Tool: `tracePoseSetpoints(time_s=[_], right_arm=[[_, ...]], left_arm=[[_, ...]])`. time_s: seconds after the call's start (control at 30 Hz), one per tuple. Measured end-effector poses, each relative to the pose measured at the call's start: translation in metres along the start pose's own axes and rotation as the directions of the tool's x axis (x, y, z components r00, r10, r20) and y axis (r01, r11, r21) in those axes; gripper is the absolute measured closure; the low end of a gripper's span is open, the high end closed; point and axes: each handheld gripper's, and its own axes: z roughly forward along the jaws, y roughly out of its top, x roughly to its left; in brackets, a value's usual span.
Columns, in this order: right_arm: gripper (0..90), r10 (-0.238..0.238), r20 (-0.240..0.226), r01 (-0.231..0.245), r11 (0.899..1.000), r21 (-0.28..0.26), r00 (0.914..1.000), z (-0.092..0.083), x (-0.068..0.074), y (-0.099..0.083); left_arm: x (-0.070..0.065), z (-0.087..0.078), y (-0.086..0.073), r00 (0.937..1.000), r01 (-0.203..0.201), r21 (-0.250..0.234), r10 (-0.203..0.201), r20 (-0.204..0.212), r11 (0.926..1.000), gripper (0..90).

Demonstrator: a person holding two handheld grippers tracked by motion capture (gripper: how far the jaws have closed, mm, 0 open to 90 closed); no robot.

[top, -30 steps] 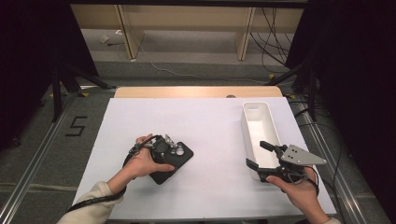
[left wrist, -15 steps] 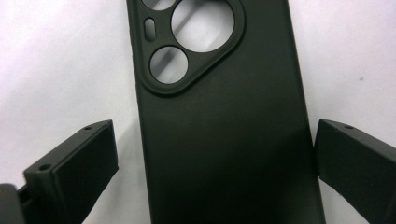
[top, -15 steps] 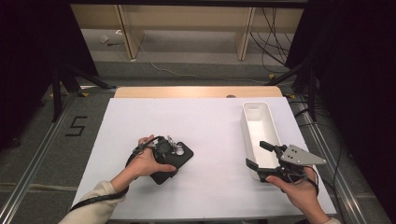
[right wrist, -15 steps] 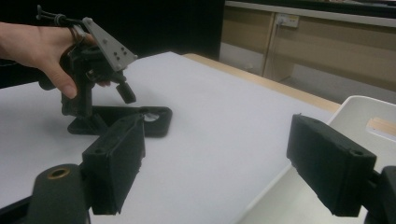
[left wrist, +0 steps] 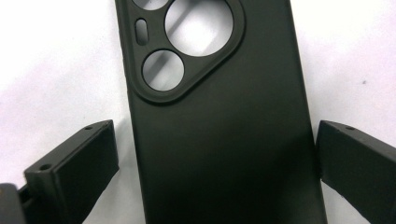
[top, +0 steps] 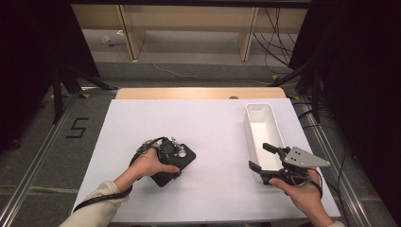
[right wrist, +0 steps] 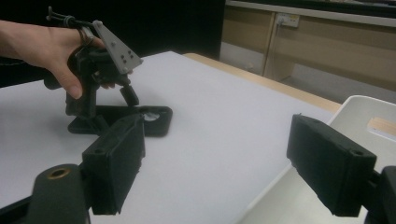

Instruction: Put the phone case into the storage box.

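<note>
The black phone case (left wrist: 219, 130) lies flat on the bench (top: 217, 123), at about 8 o'clock. It looks light, thin and flexible (probably grippy silicone), so pinch its long edges. The left gripper (left wrist: 217, 154) straddles it, jaws not pressing; the right gripper (right wrist: 229, 168) is open and empty.

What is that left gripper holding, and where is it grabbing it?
Nothing yet. The left gripper is open, one jaw on each long side of the black phone case lying on the table, with small gaps on both sides.
</note>
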Motion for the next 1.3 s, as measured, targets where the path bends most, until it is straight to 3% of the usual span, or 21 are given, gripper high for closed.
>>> tracePoseSetpoints(time_s=[0.33, 0.67, 1.3], right_arm=[[20.6, -0.001, 0.002, 0.001, 1.000, 0.000, 1.0000, 0.0004, 0.0001, -0.0001], [20.6, -0.001, 0.000, 0.001, 1.000, -0.001, 1.0000, 0.0007, 0.0002, -0.0001], [20.7, -0.002, -0.001, 0.002, 1.000, 0.001, 1.0000, 0.0007, 0.0005, -0.0003]], left_arm=[[0.0008, 0.0000, 0.0004, 1.0000, 0.001, 0.004, -0.001, 0.005, 1.0000, 0.1], [-0.0007, -0.0038, 0.0016, 0.9999, 0.010, 0.012, -0.010, 0.006, 0.9999, 9.5], [-0.0016, -0.0054, 0.0000, 0.9997, 0.025, -0.003, -0.025, 0.003, 0.9997, 13.8]])
